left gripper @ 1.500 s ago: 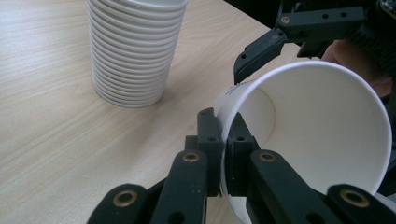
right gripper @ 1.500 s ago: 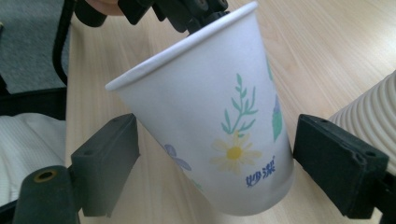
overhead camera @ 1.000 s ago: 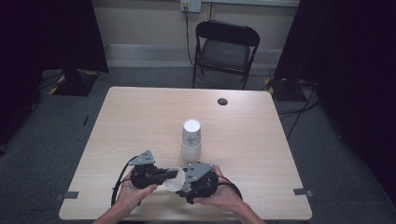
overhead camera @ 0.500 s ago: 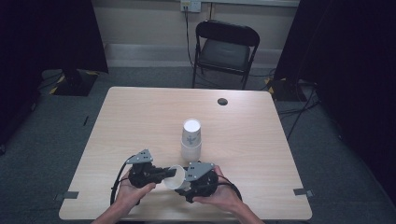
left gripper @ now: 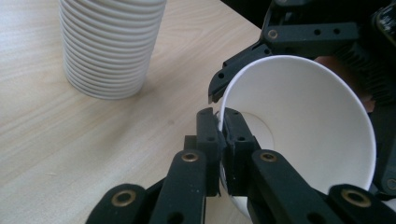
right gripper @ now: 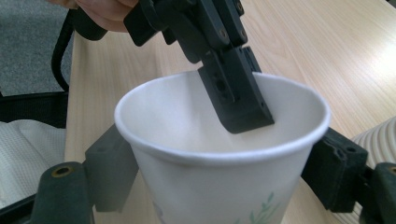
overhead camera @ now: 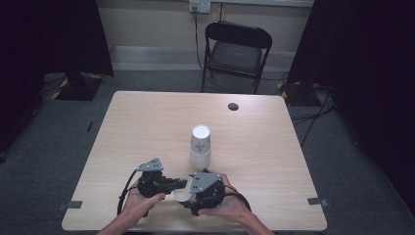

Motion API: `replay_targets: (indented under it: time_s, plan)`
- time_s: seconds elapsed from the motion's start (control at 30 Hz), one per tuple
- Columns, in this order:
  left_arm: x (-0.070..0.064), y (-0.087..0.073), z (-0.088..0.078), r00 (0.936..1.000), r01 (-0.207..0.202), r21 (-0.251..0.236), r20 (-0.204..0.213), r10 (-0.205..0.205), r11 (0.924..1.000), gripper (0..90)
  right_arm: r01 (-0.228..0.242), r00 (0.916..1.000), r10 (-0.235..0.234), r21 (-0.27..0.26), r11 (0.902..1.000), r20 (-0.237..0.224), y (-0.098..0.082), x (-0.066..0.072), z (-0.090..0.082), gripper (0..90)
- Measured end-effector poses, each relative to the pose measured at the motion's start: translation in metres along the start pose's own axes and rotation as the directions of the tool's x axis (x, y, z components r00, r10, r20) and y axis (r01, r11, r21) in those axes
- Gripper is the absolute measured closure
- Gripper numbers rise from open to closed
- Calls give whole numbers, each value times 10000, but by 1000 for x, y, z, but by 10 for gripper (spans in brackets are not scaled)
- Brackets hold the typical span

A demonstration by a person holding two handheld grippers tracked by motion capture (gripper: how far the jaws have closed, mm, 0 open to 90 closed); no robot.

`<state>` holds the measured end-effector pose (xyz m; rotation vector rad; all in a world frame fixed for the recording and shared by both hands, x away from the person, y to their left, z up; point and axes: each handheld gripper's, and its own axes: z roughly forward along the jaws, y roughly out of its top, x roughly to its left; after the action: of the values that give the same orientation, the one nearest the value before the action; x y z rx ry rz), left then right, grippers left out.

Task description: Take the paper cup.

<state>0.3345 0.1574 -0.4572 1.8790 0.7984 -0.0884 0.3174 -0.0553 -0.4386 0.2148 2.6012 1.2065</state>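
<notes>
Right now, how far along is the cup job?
Done: one paper cup is off the cup stack. In hand: the right hand-held gripper grips its body from outside, while the left hand-held gripper pinches its rim, one jaw inside. Left: the cup is not yet set down on the table, and the stack still holds many cups.

My left gripper point(overhead camera: 182, 184) and right gripper point(overhead camera: 187, 193) are black, linked jaws pinned with brass-ringed rivets, each topped by a grey three-cornered plate and trailing black cable.
</notes>
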Motion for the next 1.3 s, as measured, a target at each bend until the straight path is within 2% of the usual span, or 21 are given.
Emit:
replay_targets:
  time_s: [0.17, 0.33, 0.53, 0.67, 0.7, 0.77, 0.87, 0.93, 1.0, 1.07, 1.2, 1.3]
  plan:
    - [-3, 0, 3, 9999, -132, 109, 84, 131, 9999, 862, 34, 10000, -34, -83, 10000, -70, 2, 3, -1, 215]
    - [-1, 0, 1, 10000, -56, 38, 62, 56, 10000, 858, 4, 9999, -5, -89, 10000, -159, 2, 1, -1, 246]
    - [-1, 0, 1, 10000, -9, 13, 84, 9, 10000, 803, -65, 9999, 62, -237, 9997, -139, 2, 1, -3, 286]
    - [-1, 1, -1, 9998, 27, -169, 172, -25, 9999, 723, -172, 9998, 170, -270, 9995, -94, 1, -1, -5, 287]
    - [-1, 1, -2, 9995, -10, -272, 318, 19, 9996, 710, -187, 9998, 184, -264, 9995, -88, 1, -2, -6, 287]
    - [-1, 1, -4, 9996, -47, -347, 290, 57, 9994, 697, -204, 9998, 202, -272, 9994, -75, 1, -2, -6, 287]
    - [0, 3, -8, 9999, -137, -486, 83, 141, 9987, 630, -265, 9996, 264, -264, 9993, -52, 0, -3, -7, 287]
    - [-1, 5, -11, 9982, -437, -575, -436, 412, 9974, 573, -351, 9994, 350, -258, 9991, -18, -1, -4, -7, 287]
    - [-2, 6, -13, 9970, -480, -717, -646, 434, 9963, 504, -445, 9990, 445, -263, 9987, 7, -1, -5, -8, 288]
    - [-2, 7, -16, 9933, -698, -782, -972, 621, 9945, 446, -537, 9985, 538, -281, 9982, 25, -2, -7, -9, 288]
    - [-1, 7, -17, 9914, -798, -886, -1108, 698, 9929, 338, -795, 9967, 800, -358, 9962, 138, -4, -11, -12, 288]
    - [-2, 7, -19, 9897, -899, -898, -1194, 789, 9919, 305, -975, 9951, 981, -391, 9945, 120, -6, -14, -14, 289]
